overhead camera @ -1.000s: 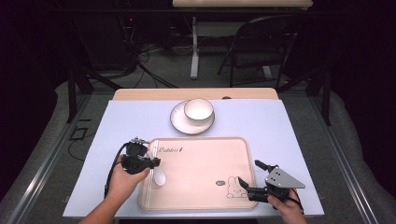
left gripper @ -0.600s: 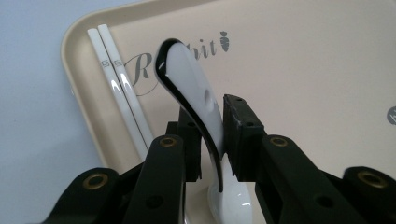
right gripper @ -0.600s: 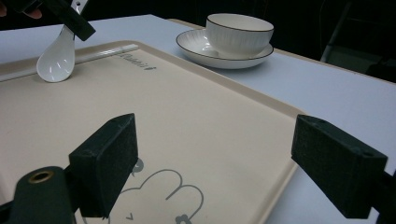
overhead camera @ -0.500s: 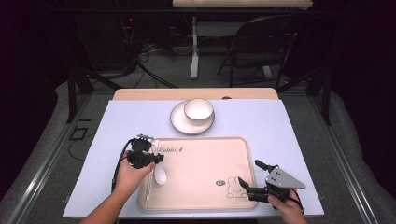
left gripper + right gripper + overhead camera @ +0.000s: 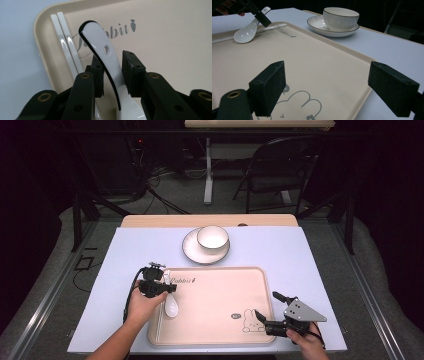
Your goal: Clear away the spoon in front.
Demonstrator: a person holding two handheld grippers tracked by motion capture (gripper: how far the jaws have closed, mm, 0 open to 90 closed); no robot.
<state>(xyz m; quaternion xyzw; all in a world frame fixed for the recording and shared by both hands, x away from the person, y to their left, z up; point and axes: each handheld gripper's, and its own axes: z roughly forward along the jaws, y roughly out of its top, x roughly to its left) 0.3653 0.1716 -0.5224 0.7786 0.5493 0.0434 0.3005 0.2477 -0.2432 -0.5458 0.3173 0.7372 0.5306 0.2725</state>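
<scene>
A white ceramic spoon lies with its bowl on the left part of the beige tray. Its handle rises between the jaws of my left gripper, which is shut on it. Both pads sit against the handle. From the right gripper view the spoon rests bowl-down on the tray, with its handle held by the left gripper. My right gripper stands open over the tray's front right corner near the rabbit drawing, with nothing between its jaws.
Two white chopsticks lie along the tray's left rim, just beside the spoon. A white bowl sits on a saucer behind the tray on the pale blue table. A chair and dark stands are beyond the table.
My left gripper has shifted slightly to the right along the spoon handle. The spoon's bowl has stayed on the tray. The right gripper has not moved.
</scene>
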